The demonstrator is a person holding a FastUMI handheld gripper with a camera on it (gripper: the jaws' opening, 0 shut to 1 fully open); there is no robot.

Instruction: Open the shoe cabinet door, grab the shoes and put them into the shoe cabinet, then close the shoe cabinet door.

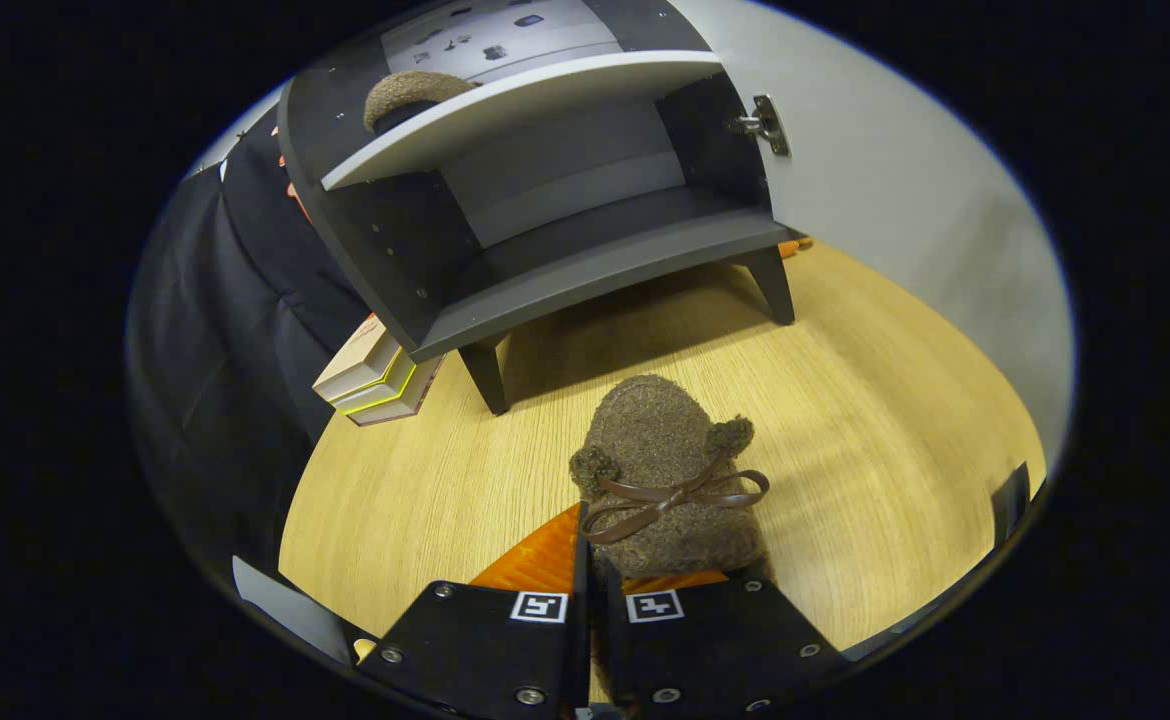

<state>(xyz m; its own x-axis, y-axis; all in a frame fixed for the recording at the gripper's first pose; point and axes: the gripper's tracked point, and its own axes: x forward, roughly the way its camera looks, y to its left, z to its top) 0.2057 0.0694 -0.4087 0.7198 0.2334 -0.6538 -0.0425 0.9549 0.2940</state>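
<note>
A brown fuzzy shoe (660, 470) with a brown ribbon bow points toe-first toward the cabinet. Its rear end sits between my fingers, and my gripper (597, 565) is shut on it, the jaws nearly together. The shoe looks lifted a little off the wooden floor (875, 420). Beyond it stands the dark shoe cabinet (585, 260) on short legs. Its pale door (905, 170) is swung wide open to the right, with a metal hinge (767, 124) showing. A second brown shoe (413, 92) rests on the upper shelf (535, 100), at its left end.
A stack of books (377, 378) lies on the floor beside the cabinet's left front leg (486, 375). Black cloth (235, 330) hangs to the left of the cabinet. The right front leg (775, 285) stands by the open door.
</note>
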